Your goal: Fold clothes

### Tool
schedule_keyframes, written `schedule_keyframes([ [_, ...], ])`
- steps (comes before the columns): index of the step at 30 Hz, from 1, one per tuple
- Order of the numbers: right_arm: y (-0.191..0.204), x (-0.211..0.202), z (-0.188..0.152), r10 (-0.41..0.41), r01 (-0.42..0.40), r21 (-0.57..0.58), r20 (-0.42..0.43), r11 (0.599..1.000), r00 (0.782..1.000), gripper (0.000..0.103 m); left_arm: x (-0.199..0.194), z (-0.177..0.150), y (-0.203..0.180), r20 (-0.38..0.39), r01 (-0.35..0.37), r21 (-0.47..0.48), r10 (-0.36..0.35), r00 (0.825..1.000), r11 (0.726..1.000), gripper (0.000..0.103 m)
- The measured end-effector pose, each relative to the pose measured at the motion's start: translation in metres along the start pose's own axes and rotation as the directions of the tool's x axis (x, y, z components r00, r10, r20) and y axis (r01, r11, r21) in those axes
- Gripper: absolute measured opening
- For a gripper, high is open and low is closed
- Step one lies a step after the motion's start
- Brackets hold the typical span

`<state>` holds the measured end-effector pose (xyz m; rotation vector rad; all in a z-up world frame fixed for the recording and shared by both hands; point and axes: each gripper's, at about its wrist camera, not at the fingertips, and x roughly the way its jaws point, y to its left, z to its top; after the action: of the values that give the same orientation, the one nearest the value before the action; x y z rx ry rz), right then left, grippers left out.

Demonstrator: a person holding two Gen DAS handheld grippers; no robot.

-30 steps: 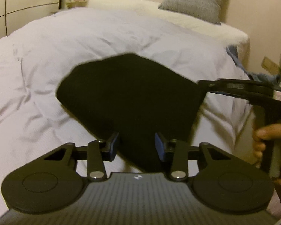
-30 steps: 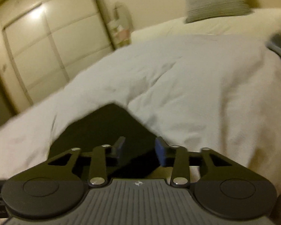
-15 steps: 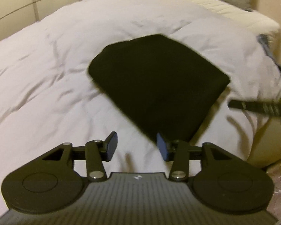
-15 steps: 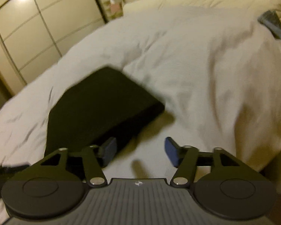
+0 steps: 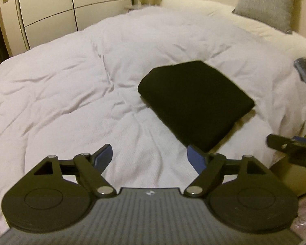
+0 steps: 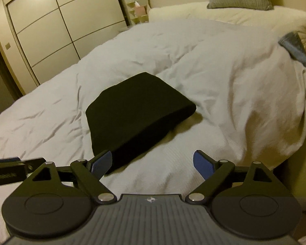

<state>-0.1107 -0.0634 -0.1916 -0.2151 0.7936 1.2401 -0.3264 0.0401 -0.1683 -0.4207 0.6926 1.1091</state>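
Lying flat on the white duvet of the bed, the folded black garment sits as a compact rectangle, free of both tools. Left tongs: jaws opening, blue pads spread wide, nothing between them but bare duvet; garment's near corner sits just past the right-hand pad, slightly ahead and to the right of the gap, contact not clear from this view. Right tongs: jaws opening too, wide apart, only duvet in the gap; garment lies ahead and to the left, its near corner overlapped in view by the left-hand pad, touching or not cannot tell. Each tool shows at the edge of the other's view: right tongs at far right of the left wrist view, left tongs at far left of the right wrist view, so the garment is between the two and forward of both. Grey pillow at the head of the bed, wardrobe doors beyond the far side, blue cloth at the right edge of the bed.
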Motion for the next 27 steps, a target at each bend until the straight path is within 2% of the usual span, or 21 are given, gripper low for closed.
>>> schedule_keyframes([
  [6, 0.003, -0.016, -0.007, -0.046, 0.045, -0.018, -0.015, 0.999, 0.999, 0.089, -0.031, -0.012, -0.001, 0.034, 0.01, 0.007, -0.01, 0.999, 1.0, 0.081],
  [17, 0.009, -0.06, -0.015, -0.036, 0.038, -0.035, 0.056, 0.999, 0.998, 0.089, -0.072, -0.029, -0.009, 0.1, 0.019, 0.034, -0.022, 0.995, 0.999, 0.084],
  [22, 0.008, -0.071, -0.017, -0.035, 0.038, -0.035, 0.078, 0.999, 0.996, 0.089, -0.077, -0.032, -0.01, 0.107, 0.016, 0.038, -0.02, 0.994, 0.999, 0.085],
  [27, 0.005, -0.064, -0.014, -0.034, 0.036, -0.023, 0.065, 0.999, 0.997, 0.089, -0.065, -0.029, -0.006, 0.09, 0.031, 0.027, -0.034, 0.995, 0.999, 0.086],
])
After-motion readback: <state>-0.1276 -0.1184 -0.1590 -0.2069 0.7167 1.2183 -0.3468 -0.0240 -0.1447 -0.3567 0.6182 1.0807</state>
